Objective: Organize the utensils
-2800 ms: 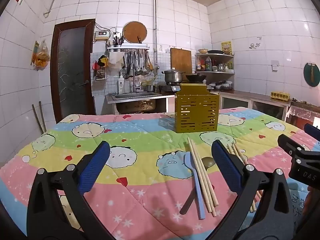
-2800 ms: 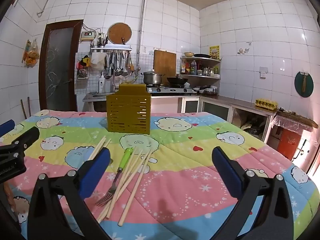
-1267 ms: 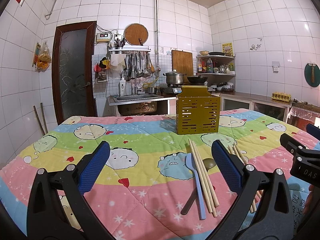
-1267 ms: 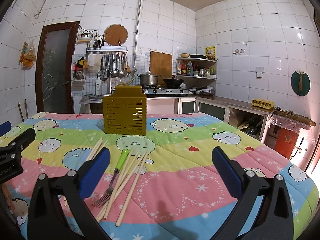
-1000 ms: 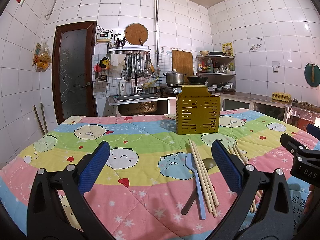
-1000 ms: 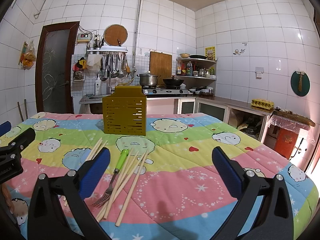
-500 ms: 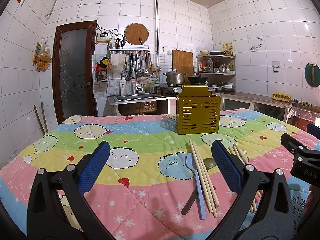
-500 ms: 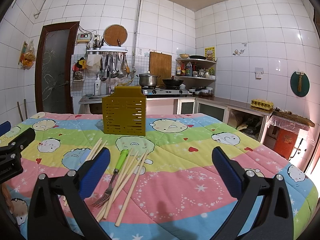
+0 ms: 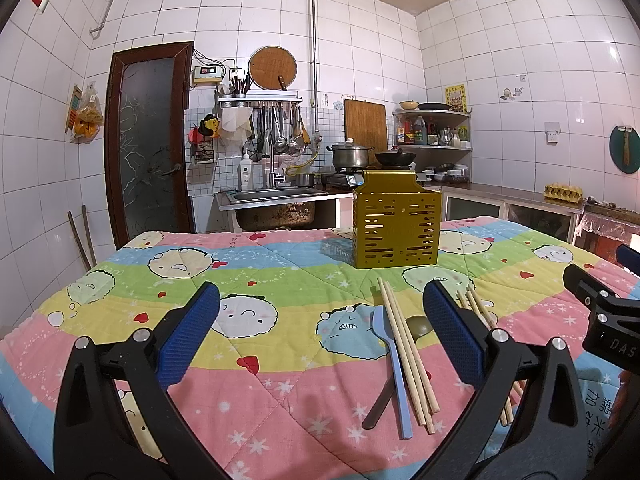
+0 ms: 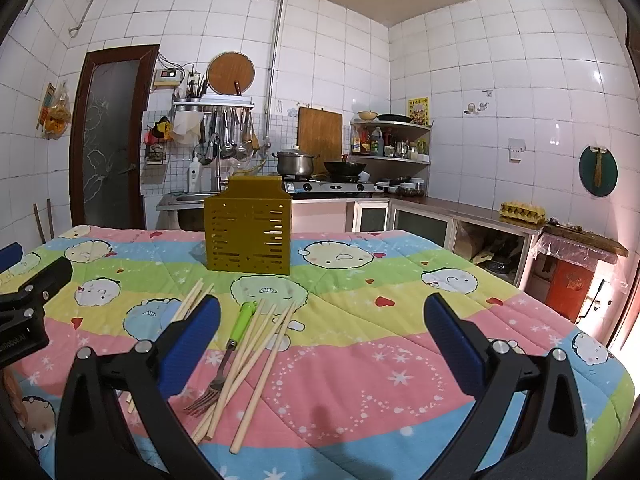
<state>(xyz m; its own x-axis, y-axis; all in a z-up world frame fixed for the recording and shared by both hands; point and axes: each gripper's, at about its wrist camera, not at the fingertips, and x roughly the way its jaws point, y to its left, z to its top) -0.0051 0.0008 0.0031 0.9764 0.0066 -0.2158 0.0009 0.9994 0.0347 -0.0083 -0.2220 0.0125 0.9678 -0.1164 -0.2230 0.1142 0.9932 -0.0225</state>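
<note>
Here we see almost nothing changed from the earlier frames: both views have only drifted slightly, and the utensils lie exactly where they lay before.

Our left gripper [image 9: 320, 326] hangs above the quilted tablecloth [image 9: 280, 276] with its blue-padded jaws spread wide, holding nothing and touching nothing. Our right gripper [image 10: 322, 328] is just the same, jaws wide apart and clear of everything below. Each gripper shows at the edge of the other's view, so the two hover side by side over the near edge of the table.

The utensils lie loose in a cluster on the pink and yellow stripes, in front of the yellow utensil holder [image 9: 396, 226], which stands upright on the green stripe, well apart from them. In the left view we find a light blue spoon [image 9: 394, 364] lying lengthwise, a pair of wooden chopsticks [image 9: 404, 348] just beside it and partly across it, and a dark spoon [image 9: 400, 360] crossing under both. In the right view a fork [image 10: 228, 356] with a green handle points its tines toward us, and more chopsticks [image 10: 260, 364] fan out beside and over it. Further chopsticks sit behind the left finger [image 10: 188, 344] of the right gripper.
</note>
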